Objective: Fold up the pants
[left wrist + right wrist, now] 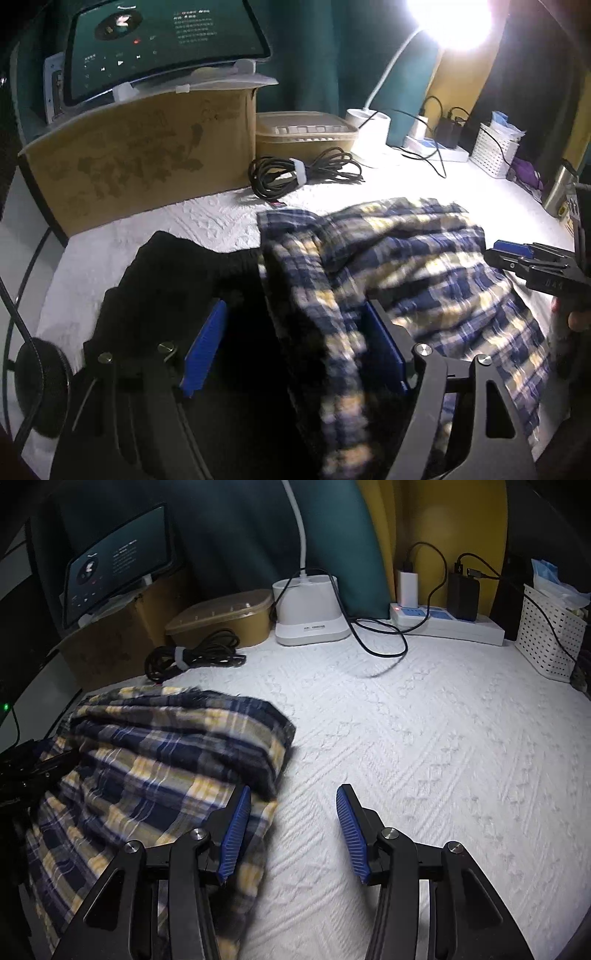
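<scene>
The plaid pants (406, 273), blue, yellow and white, lie bunched and partly folded on the white textured cloth (424, 738). In the right wrist view the pants (166, 753) fill the left side. My left gripper (295, 354) is open, its blue pads either side of a hanging fold of the pants and a black garment (173, 280). My right gripper (291, 834) is open and empty, its left pad at the pants' right edge; it also shows at the right edge of the left wrist view (524, 258).
A cardboard box (140, 158) with a tablet (162, 44) on top stands at the back left. Beside it are a lidded container (306, 133), a coiled black cable (303, 173), a lamp base (310, 609), a power strip (447, 624) and a white basket (550, 631).
</scene>
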`<action>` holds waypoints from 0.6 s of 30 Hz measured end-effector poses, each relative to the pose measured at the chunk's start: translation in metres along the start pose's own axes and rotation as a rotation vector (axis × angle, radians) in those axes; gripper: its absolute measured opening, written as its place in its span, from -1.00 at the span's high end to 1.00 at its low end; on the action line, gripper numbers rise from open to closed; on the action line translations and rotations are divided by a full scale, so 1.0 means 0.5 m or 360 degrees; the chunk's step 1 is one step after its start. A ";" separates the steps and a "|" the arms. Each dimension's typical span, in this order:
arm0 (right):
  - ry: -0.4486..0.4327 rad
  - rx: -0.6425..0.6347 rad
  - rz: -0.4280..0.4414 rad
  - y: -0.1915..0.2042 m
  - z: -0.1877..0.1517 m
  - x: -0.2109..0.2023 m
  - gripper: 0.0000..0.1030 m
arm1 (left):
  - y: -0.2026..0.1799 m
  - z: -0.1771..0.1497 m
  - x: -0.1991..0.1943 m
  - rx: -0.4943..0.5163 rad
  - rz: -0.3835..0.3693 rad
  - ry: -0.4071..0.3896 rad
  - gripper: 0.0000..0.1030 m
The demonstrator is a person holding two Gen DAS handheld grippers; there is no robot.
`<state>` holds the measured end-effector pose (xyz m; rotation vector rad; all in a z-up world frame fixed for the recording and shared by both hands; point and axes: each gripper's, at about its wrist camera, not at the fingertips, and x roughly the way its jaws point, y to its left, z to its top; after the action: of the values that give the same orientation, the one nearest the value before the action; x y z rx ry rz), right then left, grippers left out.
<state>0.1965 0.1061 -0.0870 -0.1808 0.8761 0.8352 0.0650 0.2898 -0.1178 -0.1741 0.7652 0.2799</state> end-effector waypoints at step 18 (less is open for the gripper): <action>0.0037 -0.0056 -0.0043 0.046 -0.088 -0.056 0.02 | -0.019 -0.070 -0.047 0.0019 0.0049 -0.0010 -0.48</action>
<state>0.1435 0.0851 -0.0904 -0.2333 0.8795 0.8250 0.0292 0.2674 -0.1256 -0.1503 0.7640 0.3046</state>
